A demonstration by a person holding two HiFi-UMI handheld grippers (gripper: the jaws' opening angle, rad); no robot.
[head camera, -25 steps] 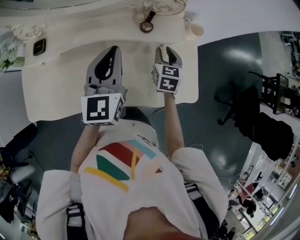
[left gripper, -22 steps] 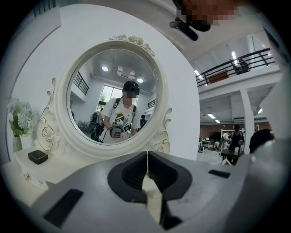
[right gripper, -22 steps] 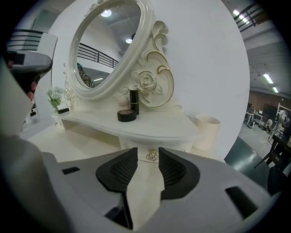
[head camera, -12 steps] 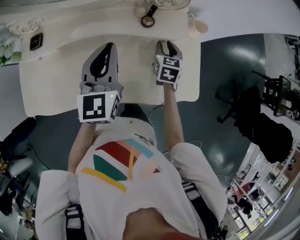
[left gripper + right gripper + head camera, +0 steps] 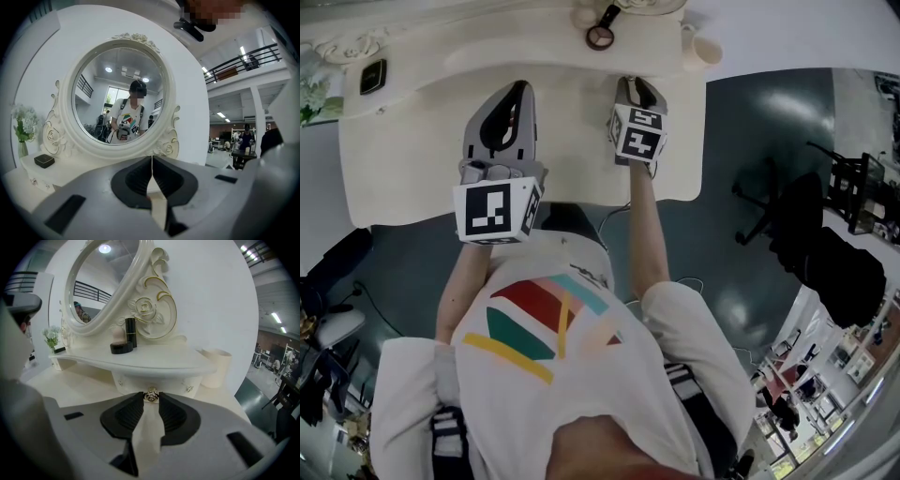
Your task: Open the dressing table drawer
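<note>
Probably light on its runners: a small cream drawer [image 5: 140, 380] tucked under the raised shelf of the dressing table, at the back of the bench [image 5: 412, 178]. Stiff and solid in itself, so unlikely to flex or twist when drawn. Only one place to take hold, namely the little metal knob [image 5: 151, 395] at the middle of the drawer front (small, round, and by the look of it slippery). Best pinched square across and pulled straight back, being apt to slide off the pads at any angle.

Right gripper [image 5: 151, 401]: jaws narrowed to about the knob's width, tips set on either side of it and seemingly touching, with nothing else between them.

Left gripper [image 5: 151, 158]: jaws pressed together along a thin seam, holding nothing, aimed up at the oval mirror [image 5: 122, 93], held above the bench beside the right one and taking no part in the grip.
</note>
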